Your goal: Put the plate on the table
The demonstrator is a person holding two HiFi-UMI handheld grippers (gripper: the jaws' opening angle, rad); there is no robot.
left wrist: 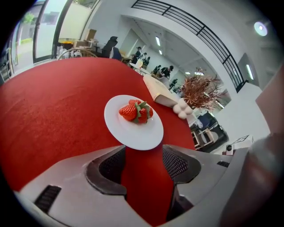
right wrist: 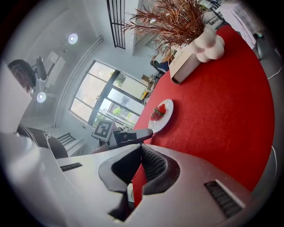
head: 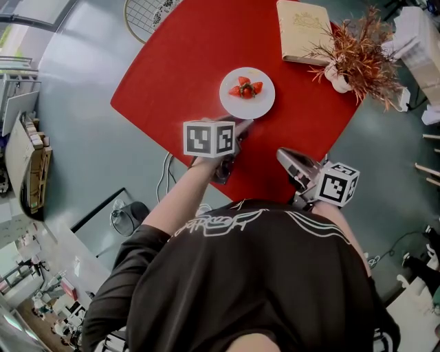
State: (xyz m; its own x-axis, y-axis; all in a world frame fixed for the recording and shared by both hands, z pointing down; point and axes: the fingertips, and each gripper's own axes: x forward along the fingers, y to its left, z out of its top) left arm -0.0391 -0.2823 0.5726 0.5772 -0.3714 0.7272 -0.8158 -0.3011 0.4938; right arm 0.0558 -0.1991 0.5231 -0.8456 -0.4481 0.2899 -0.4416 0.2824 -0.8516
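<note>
A white plate (head: 247,103) with strawberries (head: 246,88) rests flat on the red table (head: 179,62), near its front edge. My left gripper (head: 237,130) sits just behind the plate, jaws open, with only red cloth between them. In the left gripper view the plate (left wrist: 133,128) lies right past the fingertips of the left gripper (left wrist: 144,159), which grips nothing. My right gripper (head: 289,159) hovers at the table's near edge, to the right, shut and empty. In the right gripper view the plate (right wrist: 165,119) is well ahead of the right gripper (right wrist: 141,162).
A beige book (head: 302,31) lies at the table's far side. Beside it a white vase (head: 338,77) holds dried reddish branches (head: 357,51). A wire object (head: 148,14) stands beyond the far left edge. Grey floor surrounds the table.
</note>
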